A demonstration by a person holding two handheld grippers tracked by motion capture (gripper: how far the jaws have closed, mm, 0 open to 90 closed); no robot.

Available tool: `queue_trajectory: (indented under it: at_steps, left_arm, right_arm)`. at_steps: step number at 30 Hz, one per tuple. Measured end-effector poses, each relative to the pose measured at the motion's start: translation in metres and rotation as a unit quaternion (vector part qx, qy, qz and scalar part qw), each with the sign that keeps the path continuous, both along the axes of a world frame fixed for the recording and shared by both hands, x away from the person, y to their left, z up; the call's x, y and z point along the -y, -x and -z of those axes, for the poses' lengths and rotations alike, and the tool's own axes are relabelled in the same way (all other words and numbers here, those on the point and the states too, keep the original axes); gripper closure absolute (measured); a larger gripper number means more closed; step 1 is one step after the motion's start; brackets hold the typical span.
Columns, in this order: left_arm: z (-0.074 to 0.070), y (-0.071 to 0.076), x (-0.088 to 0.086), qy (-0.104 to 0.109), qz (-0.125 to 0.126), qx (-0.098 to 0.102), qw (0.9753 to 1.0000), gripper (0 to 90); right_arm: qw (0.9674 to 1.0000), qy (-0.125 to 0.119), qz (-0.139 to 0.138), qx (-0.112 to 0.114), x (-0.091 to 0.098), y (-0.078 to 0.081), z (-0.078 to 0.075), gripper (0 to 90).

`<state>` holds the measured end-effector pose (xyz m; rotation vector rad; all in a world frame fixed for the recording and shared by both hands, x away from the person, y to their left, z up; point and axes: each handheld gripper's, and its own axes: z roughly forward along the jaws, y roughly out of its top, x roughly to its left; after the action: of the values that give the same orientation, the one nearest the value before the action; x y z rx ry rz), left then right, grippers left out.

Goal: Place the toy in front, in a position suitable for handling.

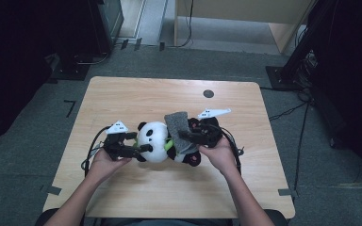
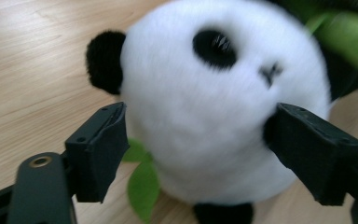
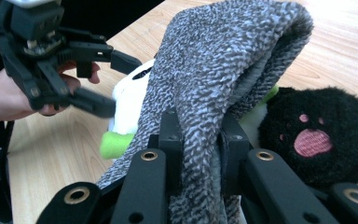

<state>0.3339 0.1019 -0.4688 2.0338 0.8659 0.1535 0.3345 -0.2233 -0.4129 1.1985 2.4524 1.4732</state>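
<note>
- A plush panda (image 1: 153, 141) lies on its back near the middle of the wooden table (image 1: 122, 94), its white head toward the person's left, its black body and feet toward the right
- The left gripper (image 1: 143, 148) sits at the panda's head, jaws spread wide to either side of it; in the left gripper view the head (image 2: 214, 112) fills the gap between the two black pads (image 2: 100, 149), and whether they press on the fur I cannot tell
- The right gripper (image 3: 200, 135) has its jaws pressed together on a grey knitted sock (image 3: 223, 60), pinching the fabric between them
- The sock (image 1: 179, 129) drapes over the panda's middle, between head and feet
- In the right gripper view a black foot (image 3: 317, 135) with a pink paw print lies just beside the sock, and a green leaf (image 3: 116, 142) shows beneath the head
- Both hands come in from the table's near edge, left hand (image 1: 104, 162) and right hand (image 1: 219, 153) on either side of the toy
</note>
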Motion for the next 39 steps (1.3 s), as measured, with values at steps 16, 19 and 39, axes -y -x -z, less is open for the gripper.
queue_trajectory:
  at_steps: [16,19,39]
  left_arm:
    - [0.021,-0.009,0.002,0.059,0.036,-0.036,0.997,31.2]
    - [0.02,0.001,0.007,0.049,0.017,-0.017,0.9985,41.0]
    - [0.013,0.009,0.013,0.025,0.001,-0.01,0.9996,47.0]
  right_arm:
    - [0.9998,0.022,-0.002,-0.003,-0.005,0.001,0.008,77.7]
    - [0.9997,0.022,-0.004,-0.001,-0.004,0.001,0.0,77.7]
    - [0.9964,0.054,-0.038,-0.053,-0.094,-0.05,-0.021,78.0]
